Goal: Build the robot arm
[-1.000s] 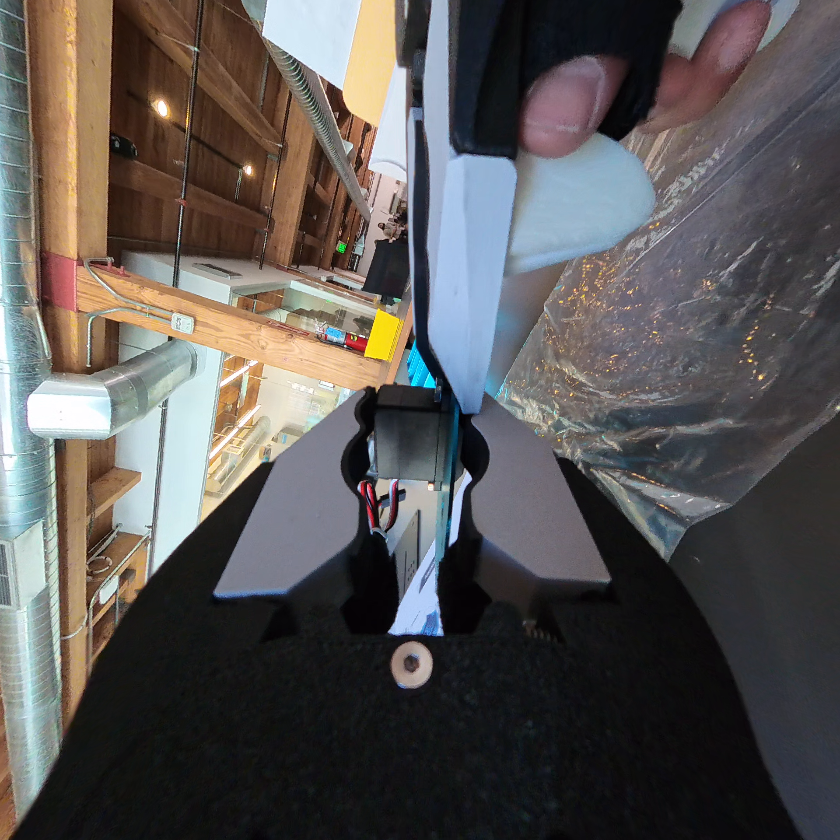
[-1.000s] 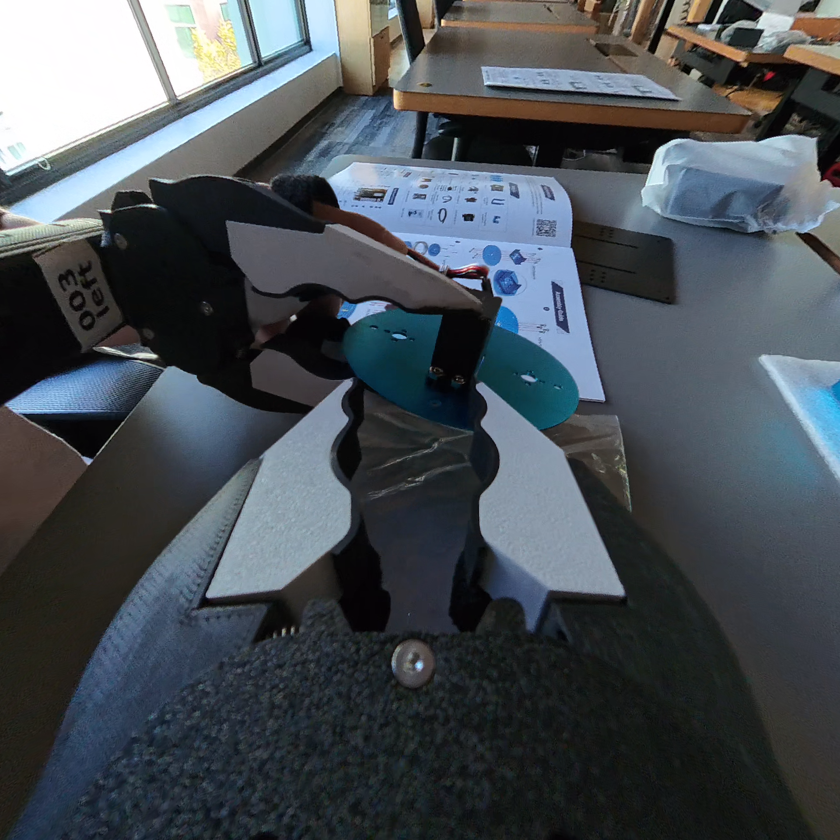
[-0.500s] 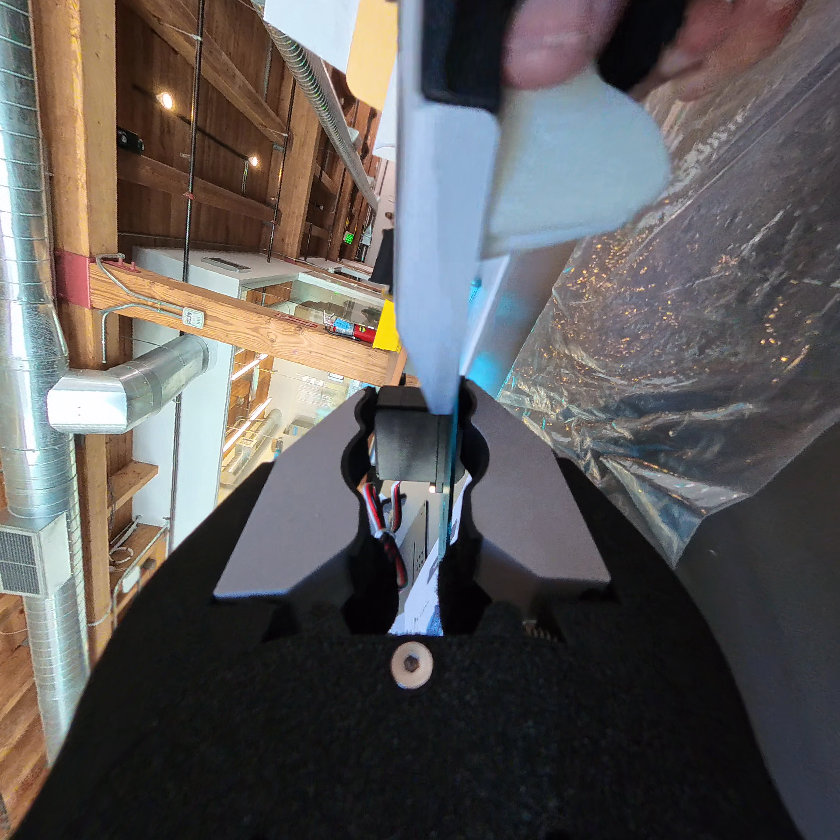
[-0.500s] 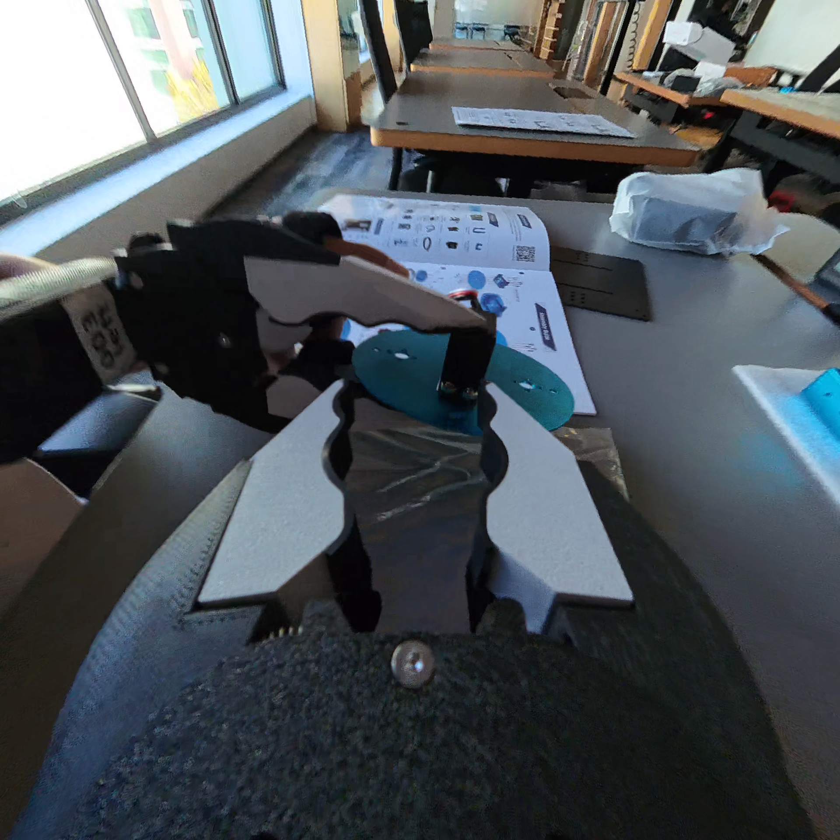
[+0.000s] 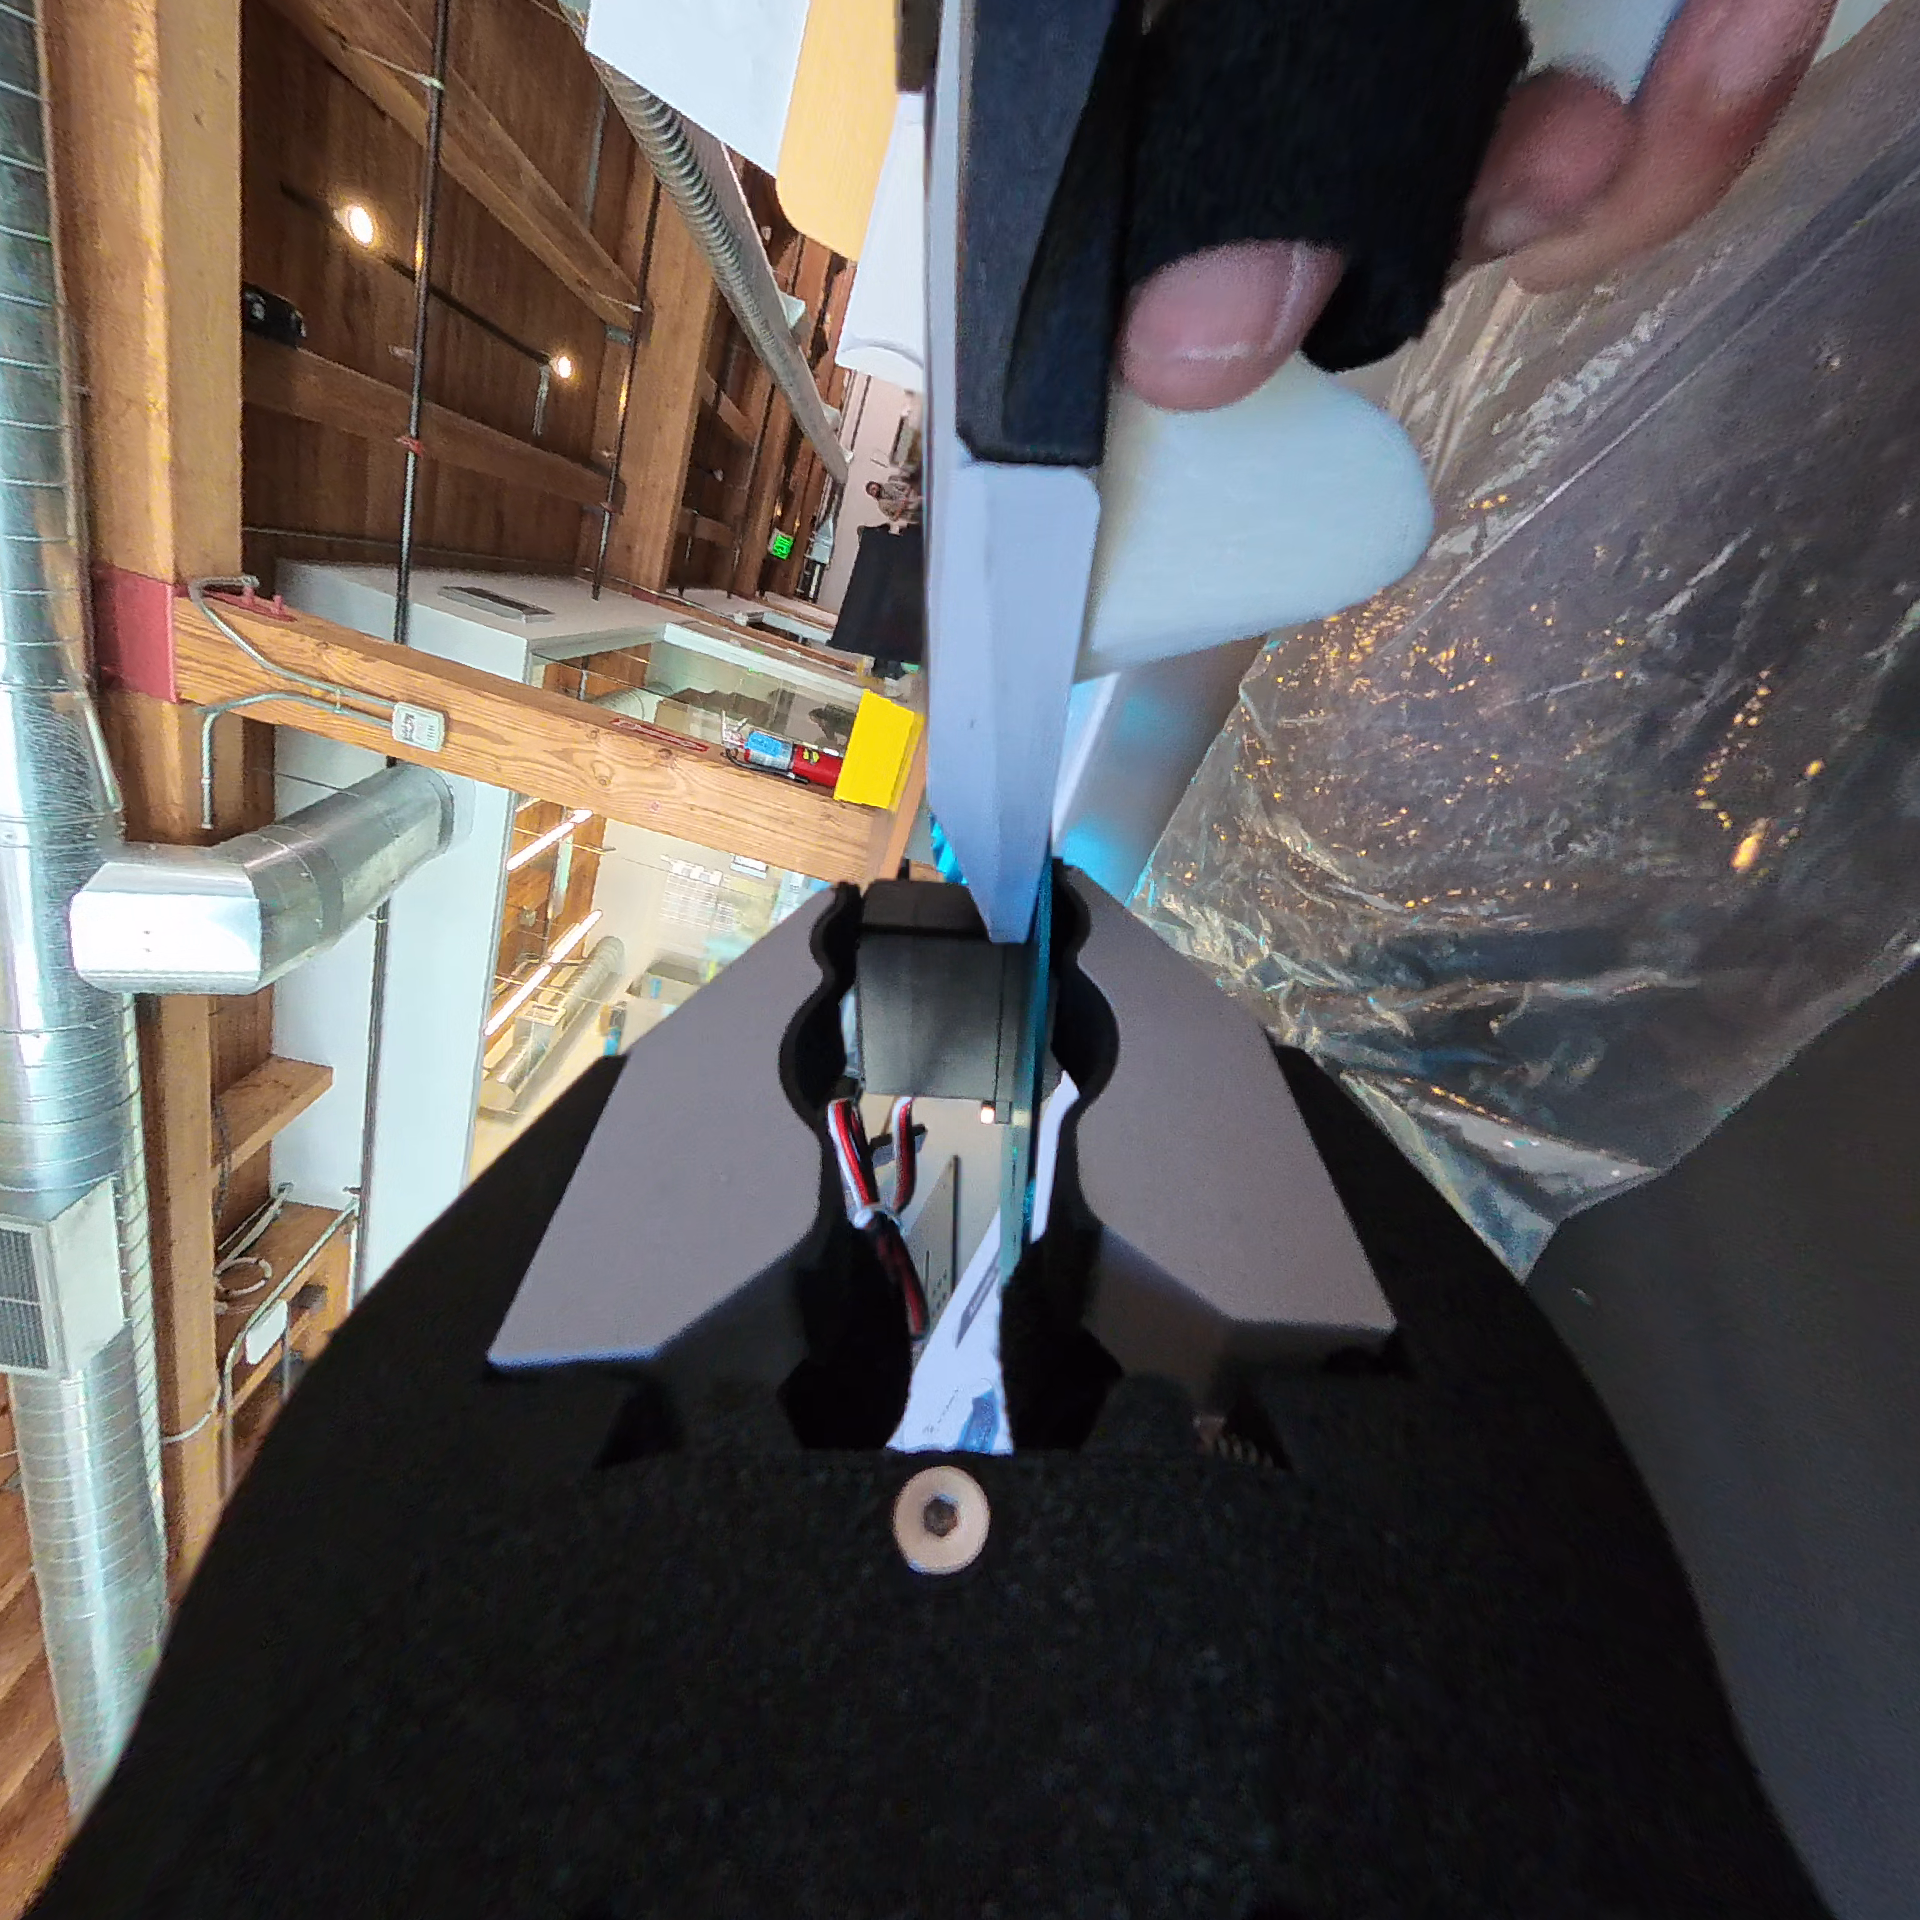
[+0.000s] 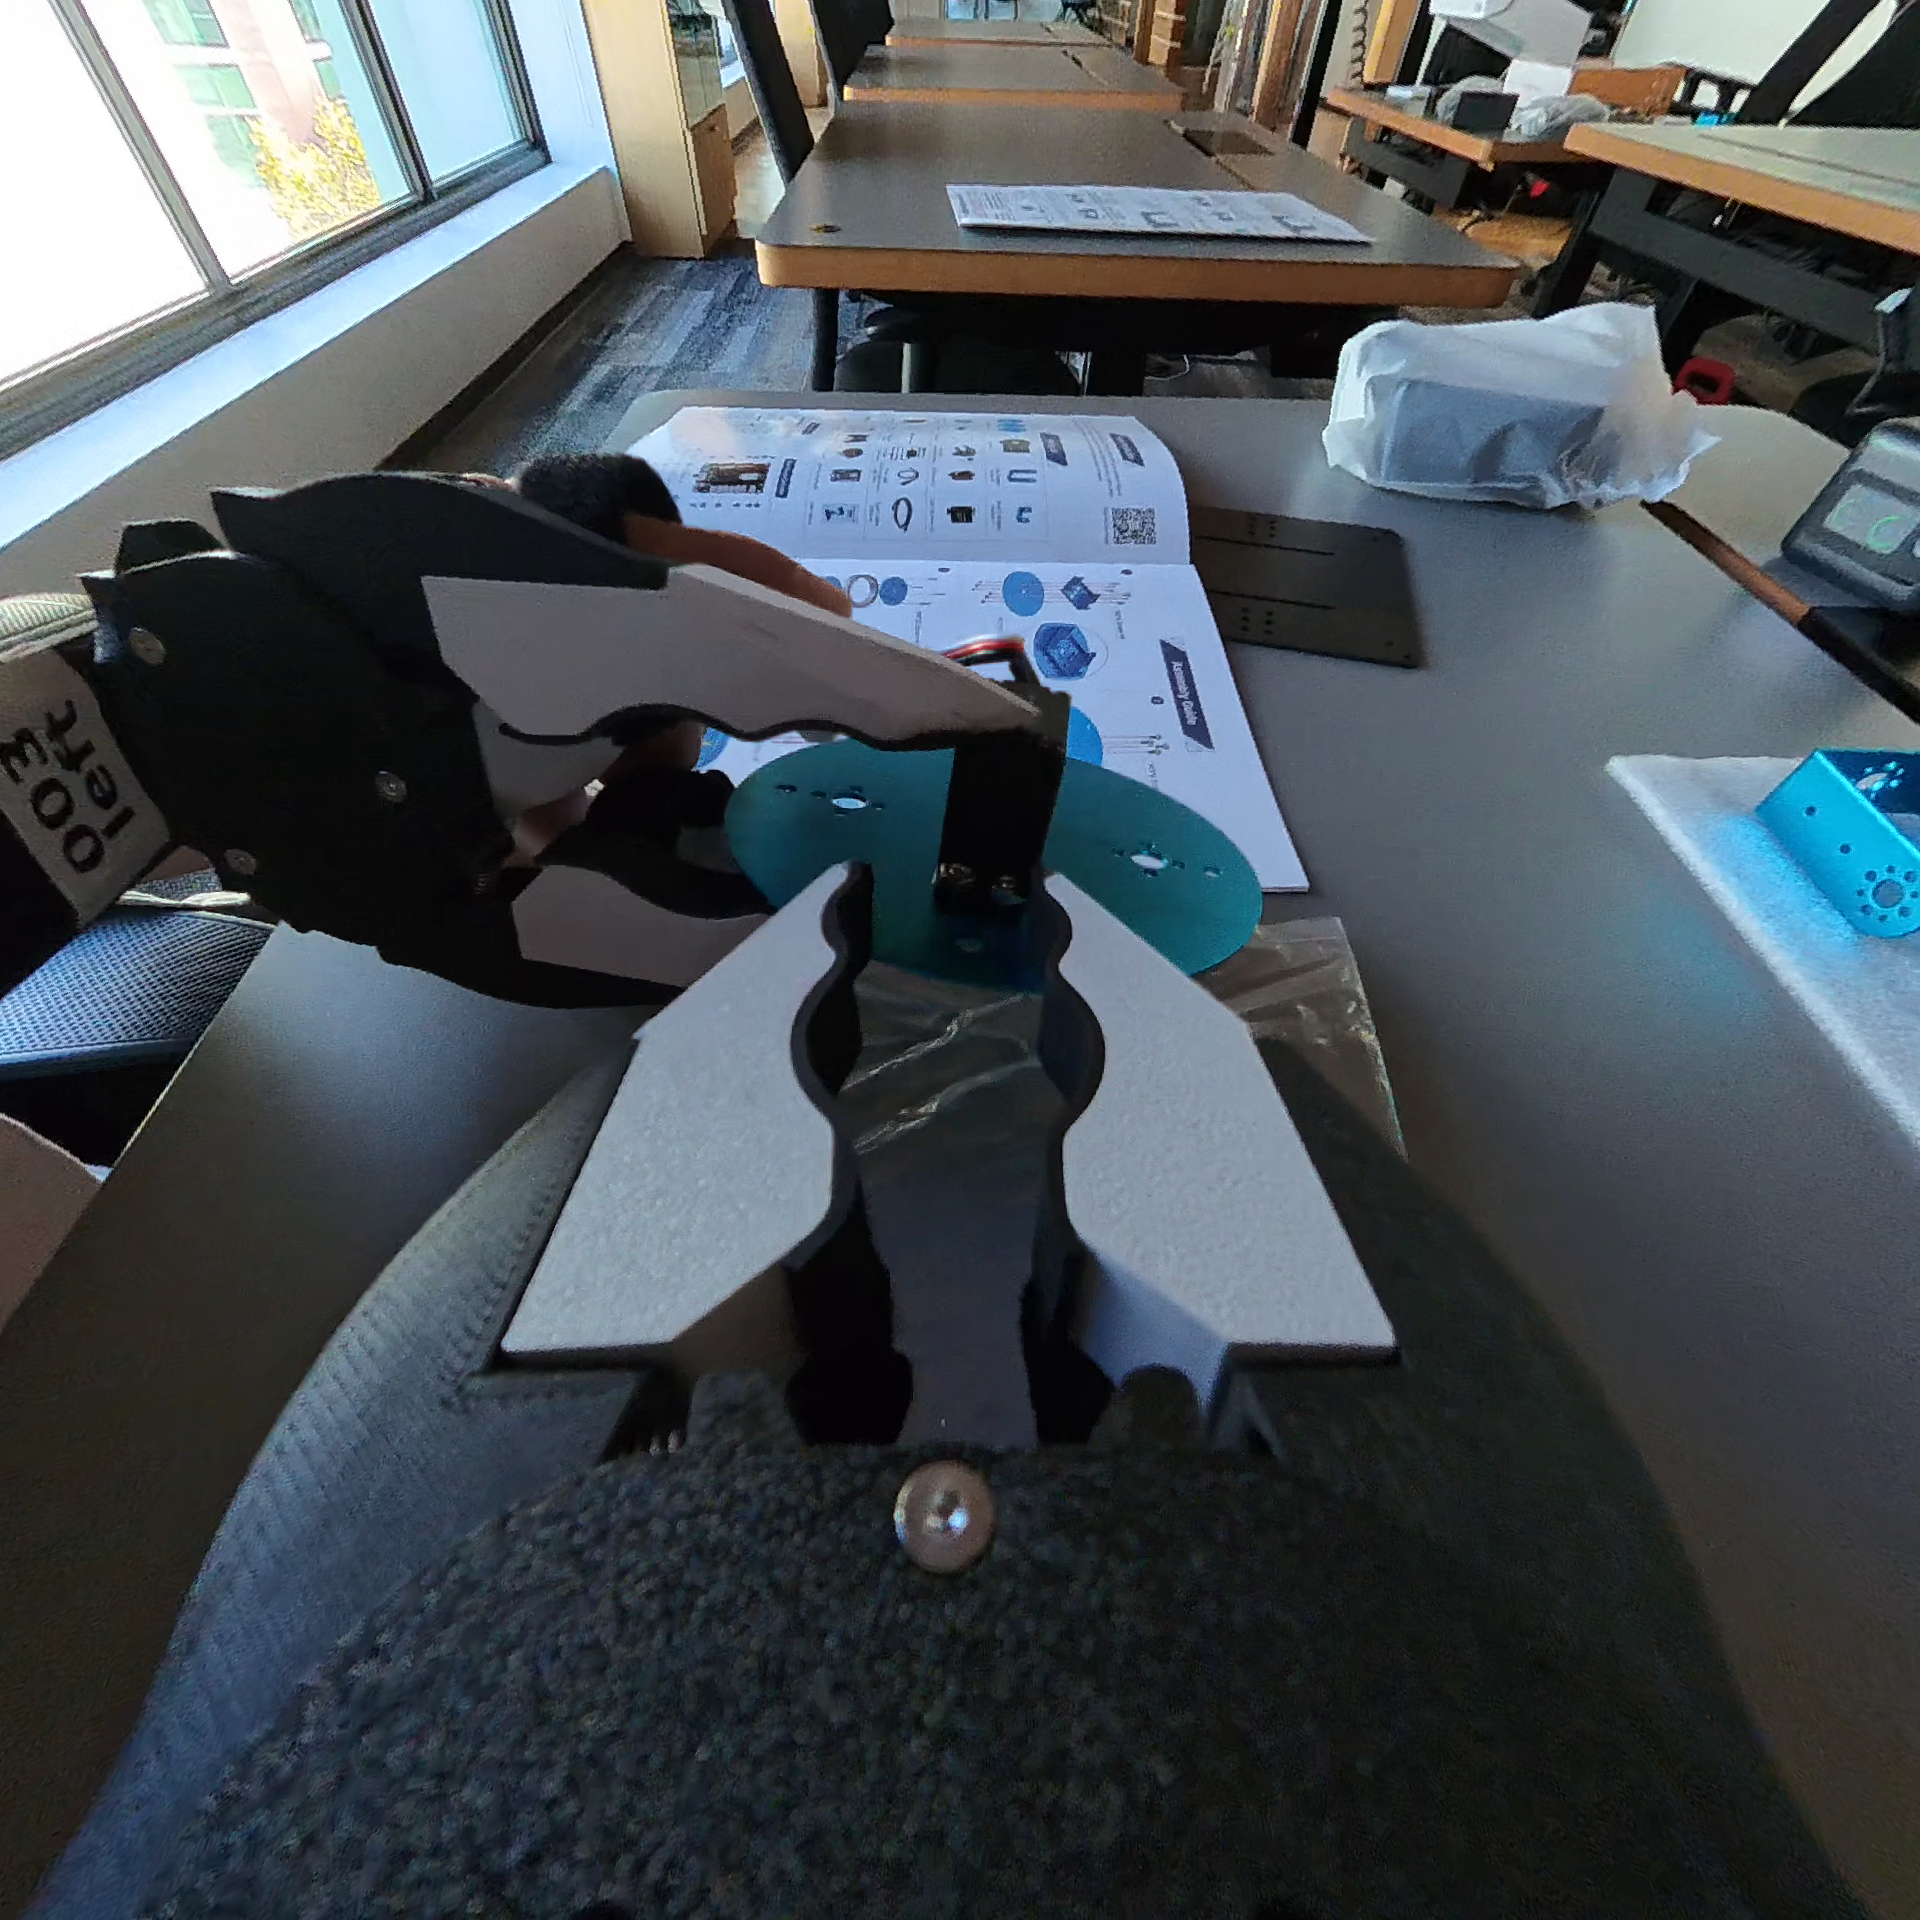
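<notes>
My left gripper point(image 5: 956, 904) is turned on its side and shut on a black servo point(image 5: 935, 1018) fixed to a teal disc point(image 5: 1034, 1091). Red, white and black wires point(image 5: 883, 1195) hang from the servo. In the right wrist view its upper finger point(image 6: 727, 655) presses the servo point(image 6: 997, 790) from above, and the disc point(image 6: 1143, 831) hovers over a clear plastic bag point(image 6: 1299, 997). My right gripper point(image 6: 951, 904) is open, its jaws narrow around the servo's screwed foot. A gap shows on the left side. A gloved hand point(image 5: 1247, 312) holds it.
An open booklet point(image 6: 935, 488) lies behind the disc on the grey table point(image 6: 1558, 1143). A black plate point(image 6: 1309, 592), a white wrapped bundle point(image 6: 1496, 426) and a small device point(image 6: 1860, 520) are at the back right. A blue bracket point(image 6: 1849, 842) sits on white foam point(image 6: 1714, 831). The grippers are tip to tip, or close to it.
My right gripper has moved in toward the servo's foot and its jaws have narrowed. My left gripper has kept its hold on the servo and disc.
</notes>
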